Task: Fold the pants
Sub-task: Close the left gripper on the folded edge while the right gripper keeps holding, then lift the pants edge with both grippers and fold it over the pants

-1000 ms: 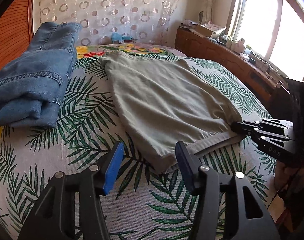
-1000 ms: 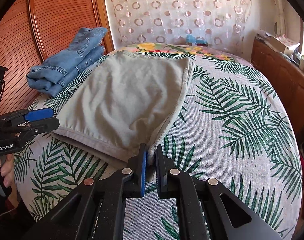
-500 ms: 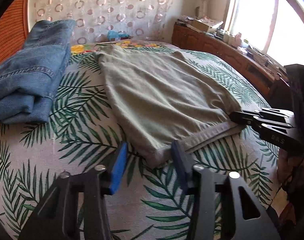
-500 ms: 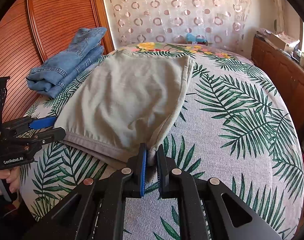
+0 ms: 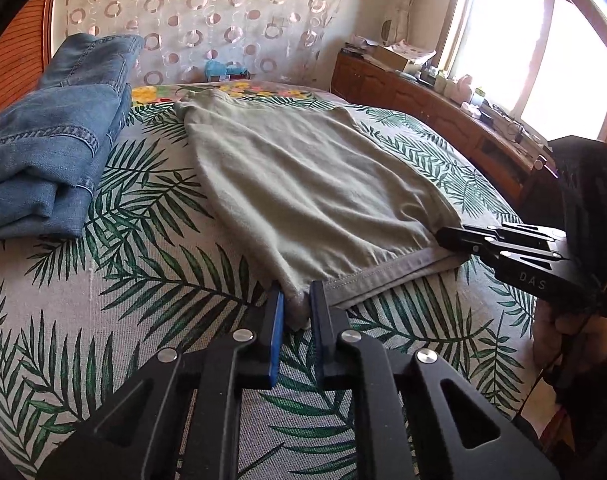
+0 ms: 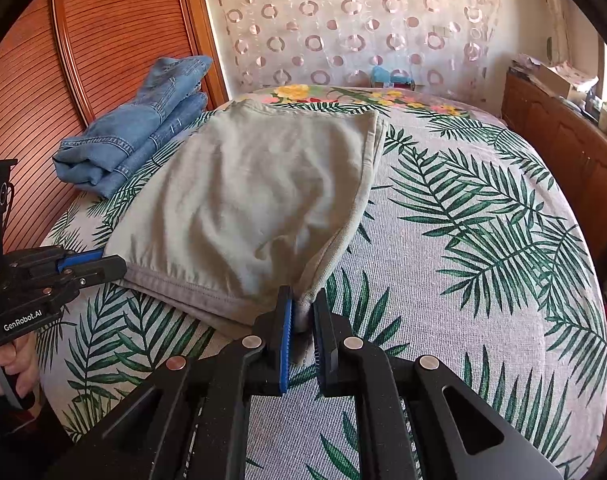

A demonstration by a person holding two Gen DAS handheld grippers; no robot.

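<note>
Left wrist view: the left claw [image 5: 296, 307], wide open 1 second ago, is closing on the near left corner of the grey-green cotton pants [image 5: 303, 188] lying on the palm-print bed [image 5: 151, 280]. The right claw [image 6: 302, 314] is already being kept clamped on the other corner, so lifting for the fold is likely next.

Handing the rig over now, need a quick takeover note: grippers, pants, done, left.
Left gripper: fingers closing on the near left corner of the grey-green pants.
Right gripper: shut on the near right corner.
Pants lie flat on the leaf-print bedspread, both near corners pinched. Folded jeans sit aside, left.
Done: corners taken.
Left: probably carry the near edge to the far edge, release.
</note>
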